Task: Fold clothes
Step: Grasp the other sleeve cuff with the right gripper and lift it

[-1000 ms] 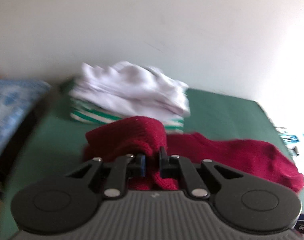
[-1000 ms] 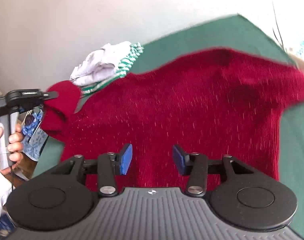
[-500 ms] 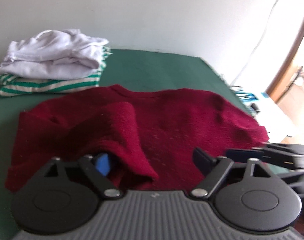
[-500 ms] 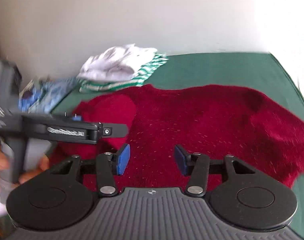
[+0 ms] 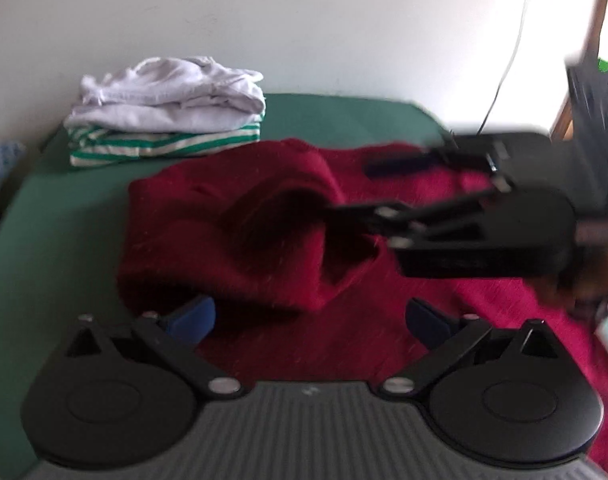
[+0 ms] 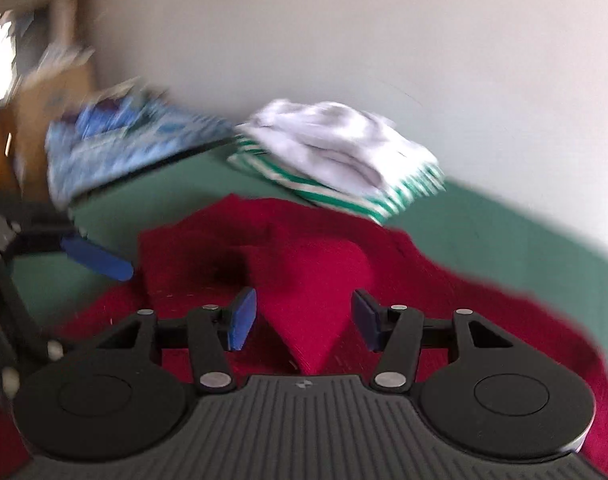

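A dark red knitted sweater (image 5: 264,220) lies spread on the green table (image 5: 44,240), one sleeve folded back over its body. My left gripper (image 5: 309,320) hovers over the sweater's near edge, jaws wide and still opening, with nothing pinched. In the left wrist view my right gripper (image 5: 363,188) reaches in from the right, just above the folded sleeve. In its own view the right gripper (image 6: 304,320) has jaws partly apart and opening. The sleeve's pointed fold (image 6: 311,276) lies between the pads, untouched. The left gripper's blue pad (image 6: 96,260) shows at the left.
A stack of folded clothes (image 5: 164,120), white on top of green-striped, sits at the table's back left by the wall. A blue patterned cloth (image 6: 124,148) lies beyond the table's left end. A hand (image 5: 583,280) holds the right gripper.
The left gripper let go of the red sleeve and opened wide; the sleeve now lies folded on the sweater. The right gripper swung left across the sweater and rolled, its jaws widening slightly.
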Tool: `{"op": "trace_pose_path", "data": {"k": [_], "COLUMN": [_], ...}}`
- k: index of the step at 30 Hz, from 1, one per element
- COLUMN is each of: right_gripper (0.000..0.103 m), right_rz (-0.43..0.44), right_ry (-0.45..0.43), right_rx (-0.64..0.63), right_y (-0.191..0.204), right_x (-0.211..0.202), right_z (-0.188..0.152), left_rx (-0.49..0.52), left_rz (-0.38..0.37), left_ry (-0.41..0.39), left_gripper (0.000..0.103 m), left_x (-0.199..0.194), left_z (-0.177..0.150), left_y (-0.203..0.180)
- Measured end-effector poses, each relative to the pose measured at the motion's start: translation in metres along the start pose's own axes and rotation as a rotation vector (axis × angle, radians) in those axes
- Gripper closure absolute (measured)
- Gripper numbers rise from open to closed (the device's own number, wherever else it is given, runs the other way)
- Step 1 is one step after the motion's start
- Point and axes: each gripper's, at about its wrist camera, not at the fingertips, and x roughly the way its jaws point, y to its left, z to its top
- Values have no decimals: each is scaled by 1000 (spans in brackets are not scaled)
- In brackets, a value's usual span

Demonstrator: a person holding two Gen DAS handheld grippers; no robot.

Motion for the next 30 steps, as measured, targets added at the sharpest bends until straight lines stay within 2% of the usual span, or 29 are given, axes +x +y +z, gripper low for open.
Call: {"op": "trace_pose_path", "data": {"k": [3,5,6,7,8,9,14,17,18,20,23,26,30], "right_gripper": [47,49,53,74,87,94,95,95,95,95,95,95,95], "right_rz": [-65,-114,-154,-190,-217,-220,-218,-183,-170,-157,-134,-117,-145], "right_ry": [-2,19,40,53,60,48,-7,-29,-46,-91,-164,-216,-251], "right_rx": [-171,-272,-323,-358,-368,-308,9,265,346,515,723,839,882], "right_y": [30,43,48,50,49,39,-14,-56,-69,-92,-126,-150,-163], "right_x": [22,38,47,54,57,52,24,3,-4,-22,-48,-65,-72], "right_z": [8,10,9,7,7,10,21,19,16,6,-7,-15,-22], "left_rx": [85,98,94,90,86,86,178,270,306,374,438,439,414], "left_rz": [54,74,71,68,66,66,148,238,271,332,384,389,343], "left_ry": [-6,-14,-8,-3,2,4,-19,-39,-44,-55,-46,-42,-32], "left_gripper": [7,8,11,11,12,12,13,21,26,29,25,23,21], "left_x": [5,10,12,14,16,17,25,33,36,39,39,35,27], "left_z": [-7,-7,-7,-8,-8,-8,-6,-1,0,1,-1,-4,-7], "left_y": [-10,-8,-7,-5,-3,-1,-7,-18,-22,-29,-35,-38,-47]}}
